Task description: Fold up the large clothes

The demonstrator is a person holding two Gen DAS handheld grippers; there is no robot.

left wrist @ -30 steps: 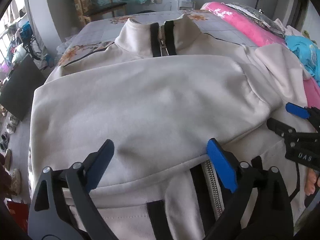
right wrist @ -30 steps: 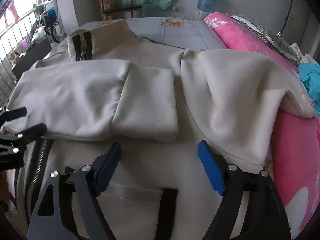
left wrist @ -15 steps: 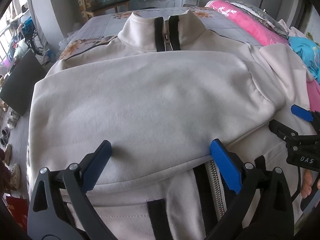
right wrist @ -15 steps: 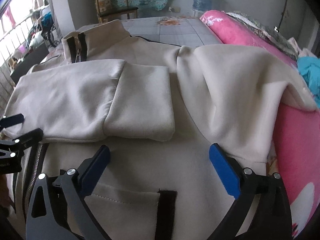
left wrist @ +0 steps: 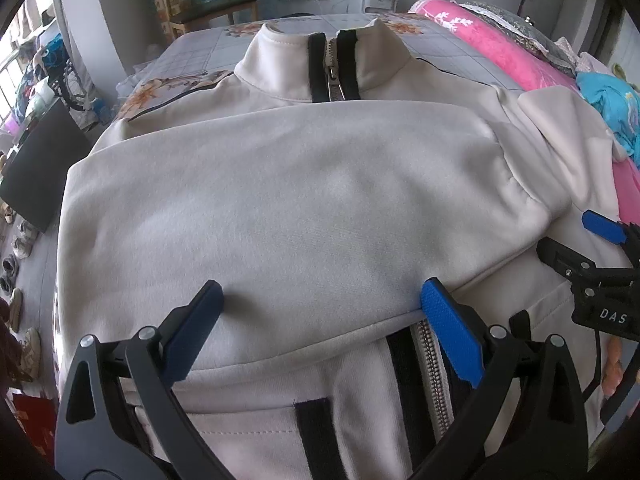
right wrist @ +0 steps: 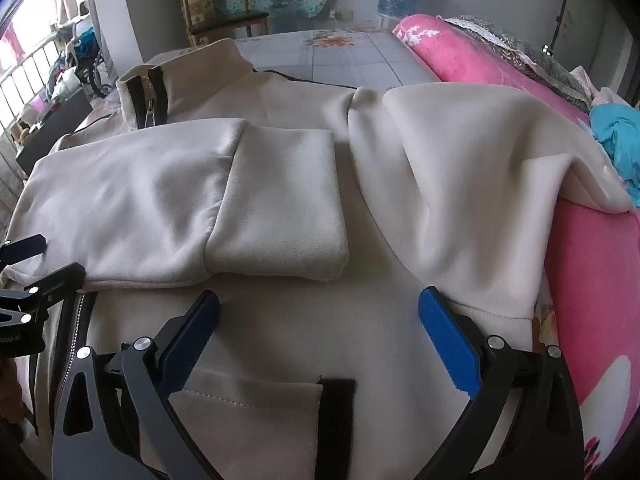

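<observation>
- A cream fleece zip-up jacket (left wrist: 288, 208) with a soft, matte, faintly ribbed knit is being seen spread front-up on a grey floral-print bed sheet (left wrist: 208, 52).
- Its stand-up collar (left wrist: 320, 68) is being shown upright, trimmed by two black fabric strips along a silver metal zipper (left wrist: 334, 80).
- One sleeve is being seen folded across the chest; its wide ribbed cuff (right wrist: 280, 208) is lying flat, as a rounded rectangle, on the body panel.
- The other sleeve (right wrist: 472, 184) is being seen draped in loose folds, its far edge resting on a pink plush blanket (right wrist: 592, 280).
- A stitched patch pocket with a black edging strip (right wrist: 336, 420) is being seen low on the front.
- The left gripper (left wrist: 320, 300), black plastic with blue textured pads, is being held with jaws spread wide just over the folded sleeve's lower edge; nothing is being gripped.
- The right gripper (right wrist: 320, 312) is likewise being held fully spread above the jacket front, below the cuff; its jaws have just been opening, and no cloth is lying between the pads.
- A turquoise crumpled cloth (right wrist: 616, 140) is being seen beside the pink blanket.
- A wooden chair (right wrist: 224, 12) is being seen beyond the bed.
</observation>
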